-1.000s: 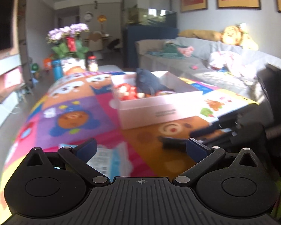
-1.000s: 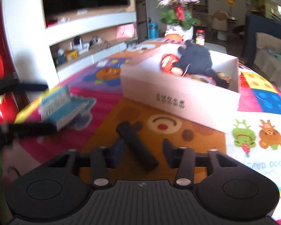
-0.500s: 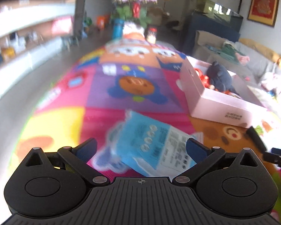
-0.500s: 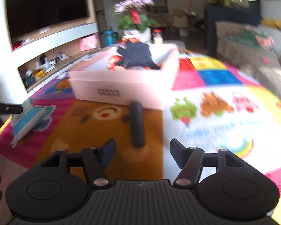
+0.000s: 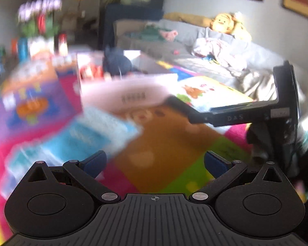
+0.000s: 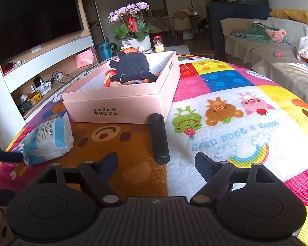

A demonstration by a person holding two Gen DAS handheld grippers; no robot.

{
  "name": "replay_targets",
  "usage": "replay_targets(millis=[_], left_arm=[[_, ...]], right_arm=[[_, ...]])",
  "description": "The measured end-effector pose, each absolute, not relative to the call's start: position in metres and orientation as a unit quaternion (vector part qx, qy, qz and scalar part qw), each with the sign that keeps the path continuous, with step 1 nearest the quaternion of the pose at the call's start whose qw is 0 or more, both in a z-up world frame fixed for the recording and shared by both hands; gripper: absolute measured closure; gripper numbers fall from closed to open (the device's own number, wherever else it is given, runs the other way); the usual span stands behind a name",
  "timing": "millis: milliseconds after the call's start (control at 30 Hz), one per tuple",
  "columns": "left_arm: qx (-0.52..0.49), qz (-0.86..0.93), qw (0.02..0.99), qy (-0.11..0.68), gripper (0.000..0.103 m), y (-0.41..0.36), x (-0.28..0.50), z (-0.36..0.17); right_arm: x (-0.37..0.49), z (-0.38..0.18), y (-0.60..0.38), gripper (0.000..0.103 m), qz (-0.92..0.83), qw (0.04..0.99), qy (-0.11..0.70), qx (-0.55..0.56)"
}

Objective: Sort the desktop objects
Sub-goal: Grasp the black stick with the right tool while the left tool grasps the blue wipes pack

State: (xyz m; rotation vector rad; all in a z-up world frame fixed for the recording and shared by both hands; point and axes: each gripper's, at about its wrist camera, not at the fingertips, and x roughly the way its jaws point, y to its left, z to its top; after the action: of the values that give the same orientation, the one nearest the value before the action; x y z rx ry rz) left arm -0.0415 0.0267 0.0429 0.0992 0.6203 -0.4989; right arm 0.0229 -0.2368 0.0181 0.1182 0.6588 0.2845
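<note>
A: Right gripper [image 6: 156, 161], lower centre of its view?
B: Jaws have just been opening and stand released, nothing pressed between them. The black cylinder [image 6: 158, 138] lies on the mat [image 6: 246, 127] just ahead, its far end by the pink box [image 6: 117, 108].

A: Left gripper [image 5: 155, 161]?
B: Released too, jaws wide over the mat; the view is blurred. The blue pack [image 5: 71, 141] lies at left, ahead of its left finger.

A: In the box?
B: A dark plush toy [image 6: 131, 66], centre frame.
</note>
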Motion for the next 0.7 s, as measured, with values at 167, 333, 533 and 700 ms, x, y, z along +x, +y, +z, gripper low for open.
replay_targets(millis=[167, 333, 533, 700], left_arm=[[0.135, -0.159, 0.938, 0.277, 0.0, 0.029, -0.03, 0.04], [0.104, -0.123, 0.933, 0.323, 0.0, 0.032, -0.006, 0.017], [0.055, -0.211, 0.926, 0.307, 0.0, 0.019, -0.02, 0.018], [0.051, -0.183, 0.932, 0.307, 0.0, 0.011, -0.022, 0.011]], right_arm=[[0.022, 0.018, -0.234, 0.02, 0.14, 0.936, 0.318, 0.051], [0.021, 0.018, -0.234, 0.02, 0.138, 0.937, 0.316, 0.05], [0.031, 0.016, -0.224, 0.02, 0.143, 0.929, 0.34, 0.023], [0.045, 0.021, -0.212, 0.055, 0.122, 0.939, 0.321, -0.032]])
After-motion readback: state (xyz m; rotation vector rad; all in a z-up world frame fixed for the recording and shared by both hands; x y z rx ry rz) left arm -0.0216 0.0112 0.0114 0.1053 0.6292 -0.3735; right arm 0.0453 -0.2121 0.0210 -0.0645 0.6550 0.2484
